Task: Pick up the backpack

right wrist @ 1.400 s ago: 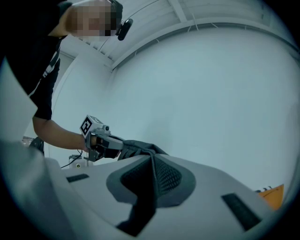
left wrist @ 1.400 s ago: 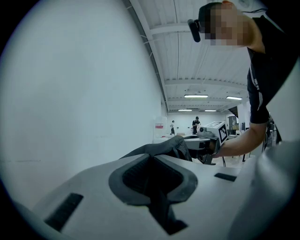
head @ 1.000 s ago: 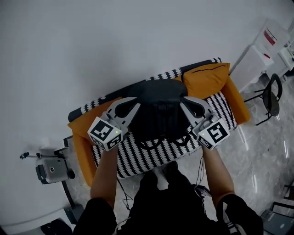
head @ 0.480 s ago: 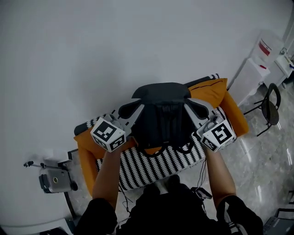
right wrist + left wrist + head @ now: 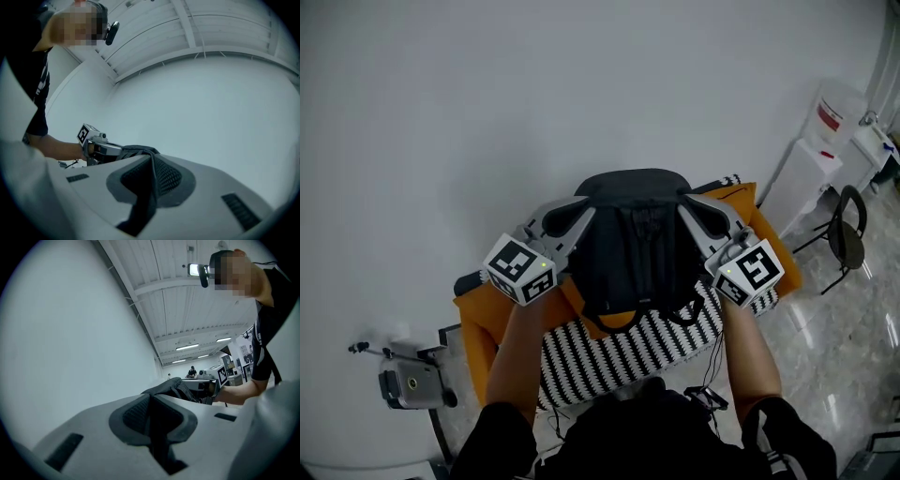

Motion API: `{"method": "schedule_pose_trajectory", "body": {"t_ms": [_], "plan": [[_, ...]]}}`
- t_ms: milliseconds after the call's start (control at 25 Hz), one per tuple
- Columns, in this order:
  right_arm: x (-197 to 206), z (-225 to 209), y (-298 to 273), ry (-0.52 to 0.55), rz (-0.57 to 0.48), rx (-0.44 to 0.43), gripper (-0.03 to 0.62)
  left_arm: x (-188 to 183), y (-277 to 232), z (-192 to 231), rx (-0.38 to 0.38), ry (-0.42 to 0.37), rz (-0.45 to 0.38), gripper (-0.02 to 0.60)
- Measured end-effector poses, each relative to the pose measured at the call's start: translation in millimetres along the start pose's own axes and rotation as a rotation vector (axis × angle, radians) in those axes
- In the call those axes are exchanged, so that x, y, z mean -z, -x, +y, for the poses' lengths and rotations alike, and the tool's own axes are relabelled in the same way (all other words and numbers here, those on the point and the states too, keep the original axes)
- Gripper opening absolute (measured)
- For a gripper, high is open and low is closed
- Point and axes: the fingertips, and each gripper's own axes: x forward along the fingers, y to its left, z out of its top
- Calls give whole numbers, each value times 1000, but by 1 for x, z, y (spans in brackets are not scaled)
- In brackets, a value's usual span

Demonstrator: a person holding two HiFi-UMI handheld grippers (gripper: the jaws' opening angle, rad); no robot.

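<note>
The backpack [image 5: 633, 239] is pinched tight by the left tongs [image 5: 579, 211] and right tongs [image 5: 690, 204] and held above a striped orange sofa [image 5: 475, 323] by a white wall [image 5: 487, 94].

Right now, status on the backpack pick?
Both shut on the backpack: left gripper, right gripper, one per side. Hangs over the sofa, straps dangling. Nothing in the way.

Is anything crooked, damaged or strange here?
Nothing stands out. The backpack hangs about level, its top pinched by the left gripper and the right gripper, one at each side; its straps dangle above the sofa.
</note>
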Motion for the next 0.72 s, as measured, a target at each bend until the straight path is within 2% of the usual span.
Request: {"method": "schedule_pose_trajectory", "body": {"t_ms": [720], "plan": [[-90, -14, 10, 55, -84, 14, 41, -88, -10, -11, 22, -108, -75, 40]]}}
